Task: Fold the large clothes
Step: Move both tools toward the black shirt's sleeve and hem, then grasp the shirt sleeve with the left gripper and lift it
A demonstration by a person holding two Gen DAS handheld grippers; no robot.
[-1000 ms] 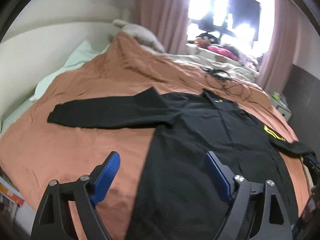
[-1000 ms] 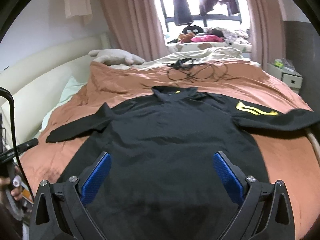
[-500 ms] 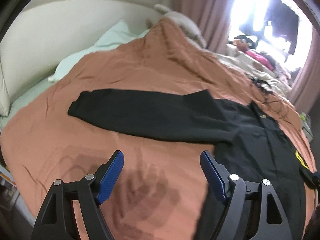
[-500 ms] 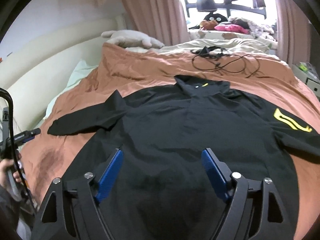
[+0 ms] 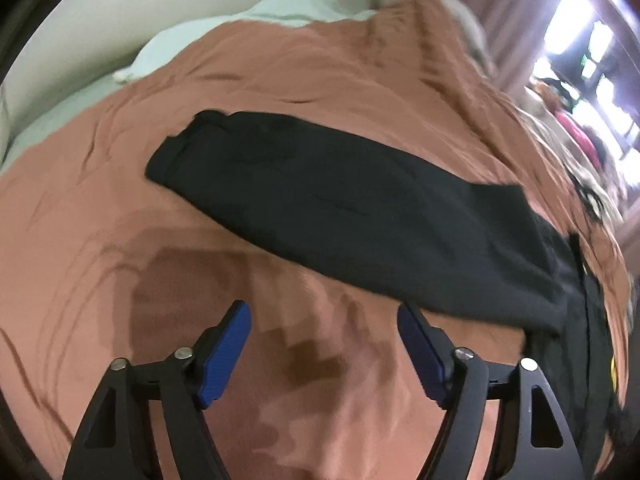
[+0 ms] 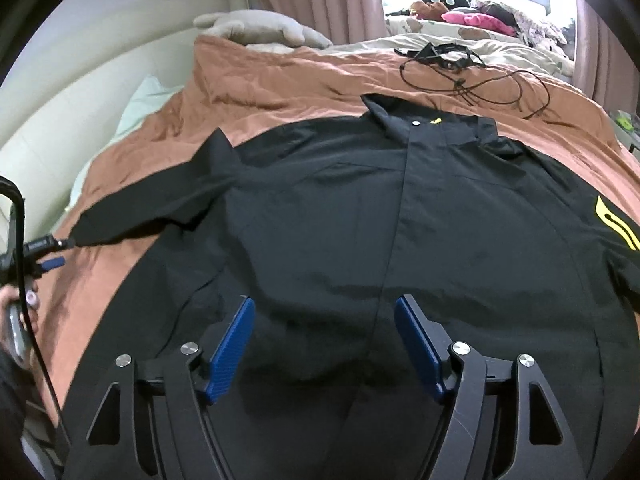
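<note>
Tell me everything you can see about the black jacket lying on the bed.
The black jacket lies flat, front up, on the rust-orange bedspread, collar toward the window. It looks like thin, smooth woven fabric with a covered centre placket, a pale snap and a small yellow mark at the collar, and a yellow emblem on one sleeve. The other sleeve stretches straight out sideways, cuff toward the pale pillow. Neither open tool touches it, as far as I can tell.

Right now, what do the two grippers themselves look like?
Both match: the left gripper and right gripper have matte black cut-out frames with silver round screw heads and blue ribbed pads on the inner finger faces. In the right wrist view, a black cable trails beside the left gripper. No markings readable.
</note>
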